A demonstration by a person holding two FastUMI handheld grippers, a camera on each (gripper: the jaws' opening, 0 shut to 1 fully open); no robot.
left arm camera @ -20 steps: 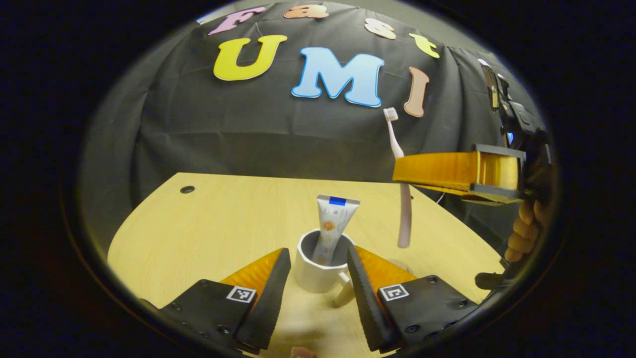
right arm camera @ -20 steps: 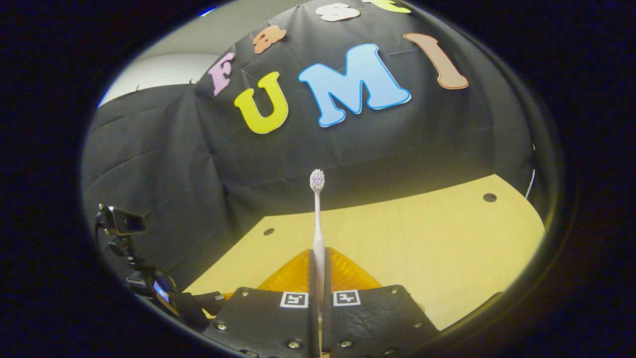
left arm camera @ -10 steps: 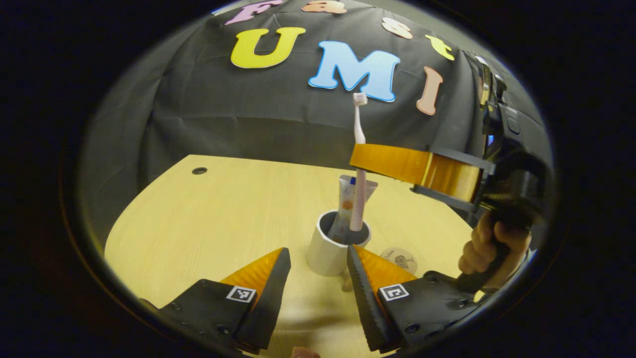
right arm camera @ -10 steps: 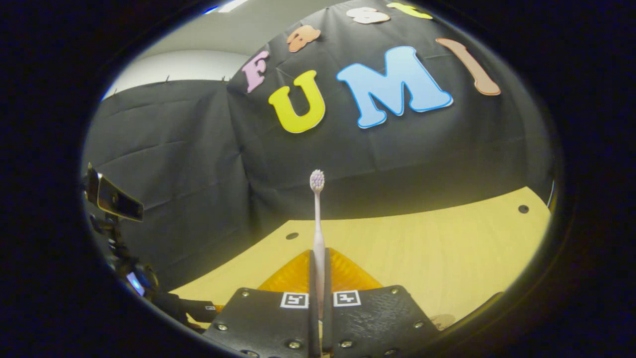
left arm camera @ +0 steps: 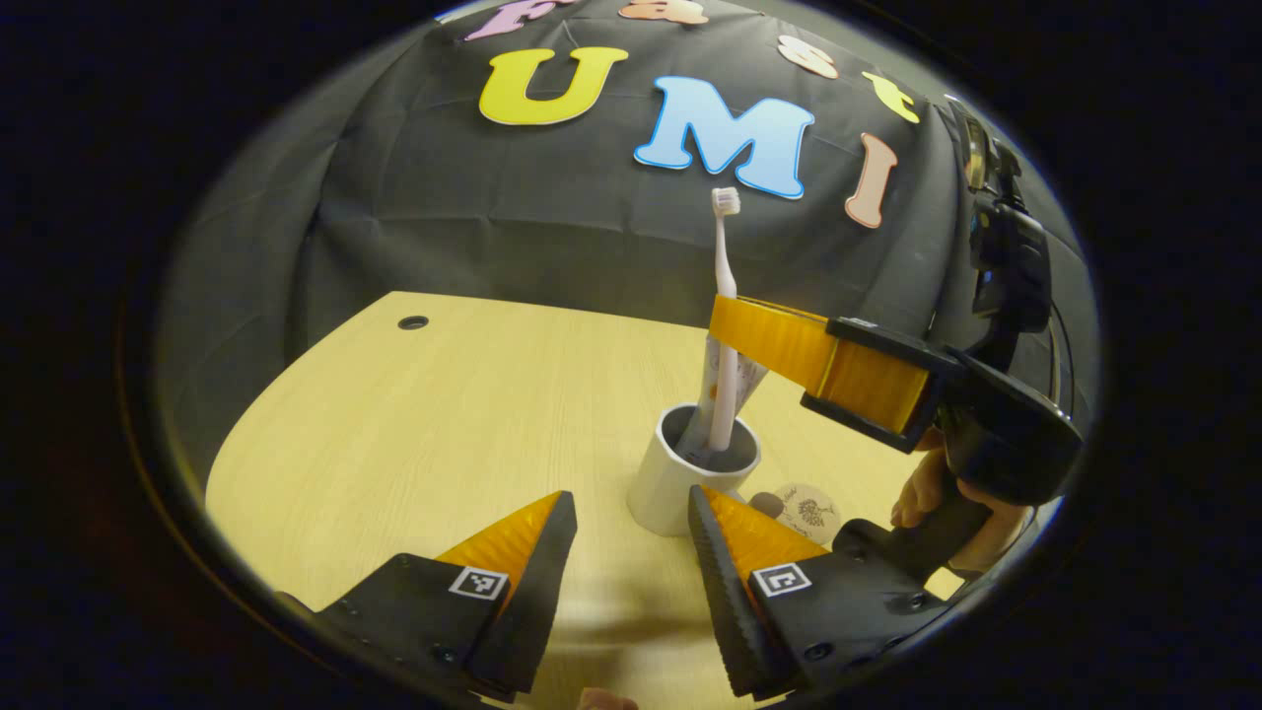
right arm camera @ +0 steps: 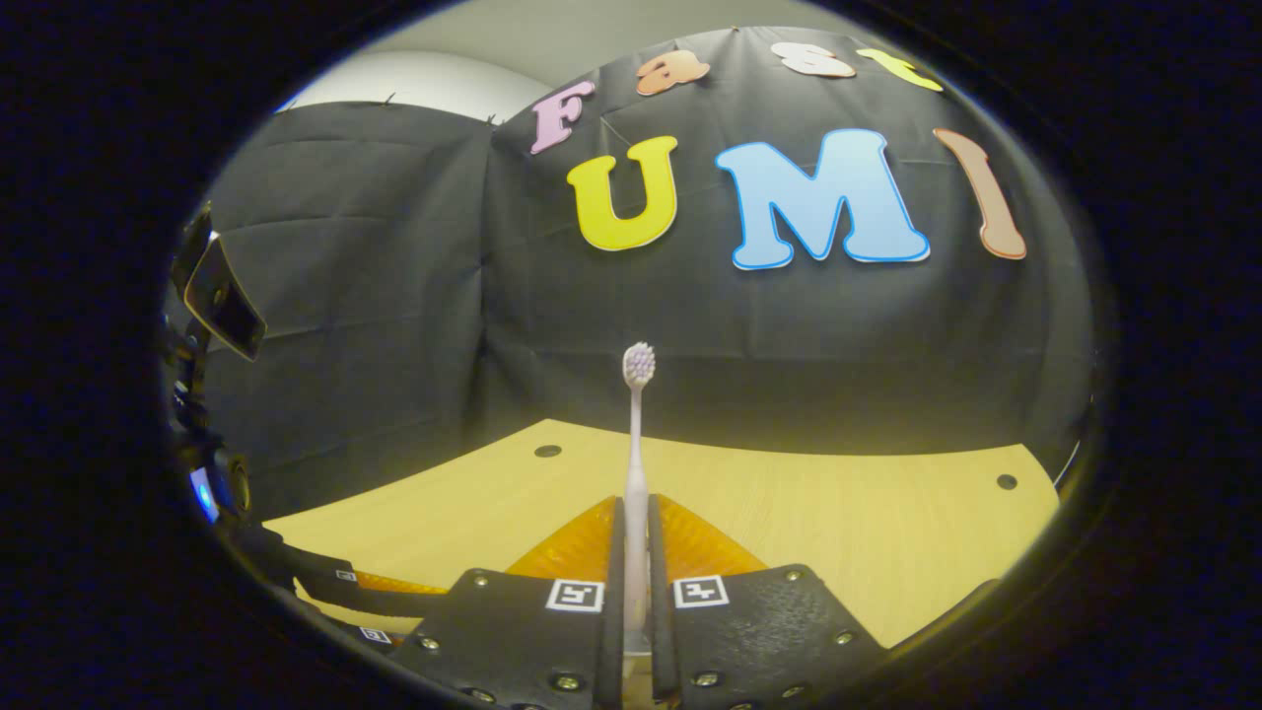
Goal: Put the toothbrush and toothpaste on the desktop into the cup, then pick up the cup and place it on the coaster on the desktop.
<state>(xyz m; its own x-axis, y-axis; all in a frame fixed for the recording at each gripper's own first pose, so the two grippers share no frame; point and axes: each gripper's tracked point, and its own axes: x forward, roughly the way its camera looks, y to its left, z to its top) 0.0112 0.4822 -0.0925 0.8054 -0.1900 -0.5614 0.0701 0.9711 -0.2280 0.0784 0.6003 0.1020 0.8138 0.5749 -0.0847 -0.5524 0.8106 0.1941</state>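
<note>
1 cup [left arm camera: 680, 483] w/ 1 toothpaste [left arm camera: 735, 373], 1 coaster [left arm camera: 810, 510] beside; right gripper [right arm camera: 631, 562] clamps 1 toothbrush [left arm camera: 725, 325] into cup, left gripper [left arm camera: 631, 537] wide open, empty.

toothpaste [left arm camera: 737, 380] mostly hidden behind toothbrush [left arm camera: 725, 325] and right claw [left arm camera: 735, 325], coaster [left arm camera: 810, 510] print unreadable

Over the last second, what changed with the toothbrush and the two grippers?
The right gripper carried the toothbrush from beside the cup to over it and lowered its handle end inside, next to the toothpaste. It stayed clamped on the brush. The left gripper stayed open near the cup; the coaster stayed bare.
</note>
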